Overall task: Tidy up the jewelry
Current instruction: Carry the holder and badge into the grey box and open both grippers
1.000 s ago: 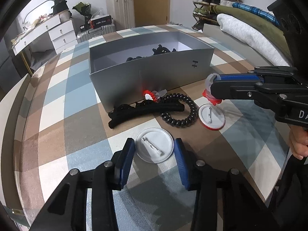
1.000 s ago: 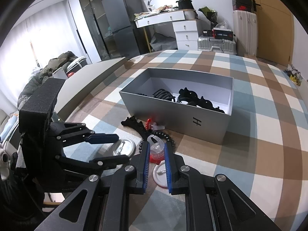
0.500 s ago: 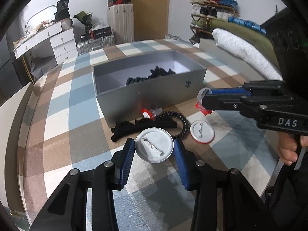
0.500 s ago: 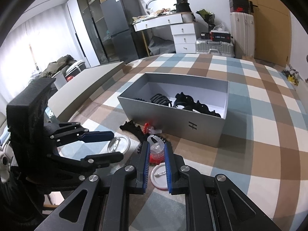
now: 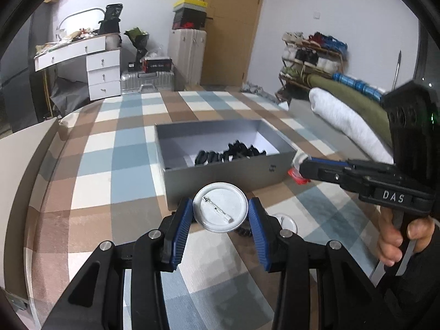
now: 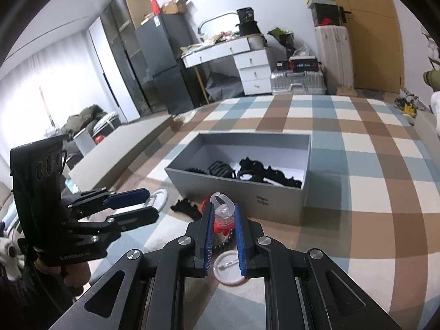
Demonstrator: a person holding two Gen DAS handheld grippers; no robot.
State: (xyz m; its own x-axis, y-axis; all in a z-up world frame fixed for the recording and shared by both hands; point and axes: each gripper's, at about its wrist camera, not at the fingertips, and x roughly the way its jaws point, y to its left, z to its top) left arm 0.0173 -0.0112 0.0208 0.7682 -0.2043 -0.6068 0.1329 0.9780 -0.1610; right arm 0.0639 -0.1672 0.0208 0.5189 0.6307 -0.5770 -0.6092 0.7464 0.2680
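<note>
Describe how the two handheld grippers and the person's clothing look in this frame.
Both are black linkage frames with silver pivot screws and ribbed blue finger pads. The right gripper carries white "DAS" lettering and a black block with round holes; the left gripper has faint lettering. A dark sleeve shows.

- A checked cloth [image 5: 115,165] in blue, brown and white covered the surface.
- A white desk [image 6: 236,55] with drawers stood by the wall.
- A silver suitcase [image 6: 298,82] lay beside it.
- A shoe rack [image 5: 310,57] stood near the wooden door [image 5: 233,27].
</note>
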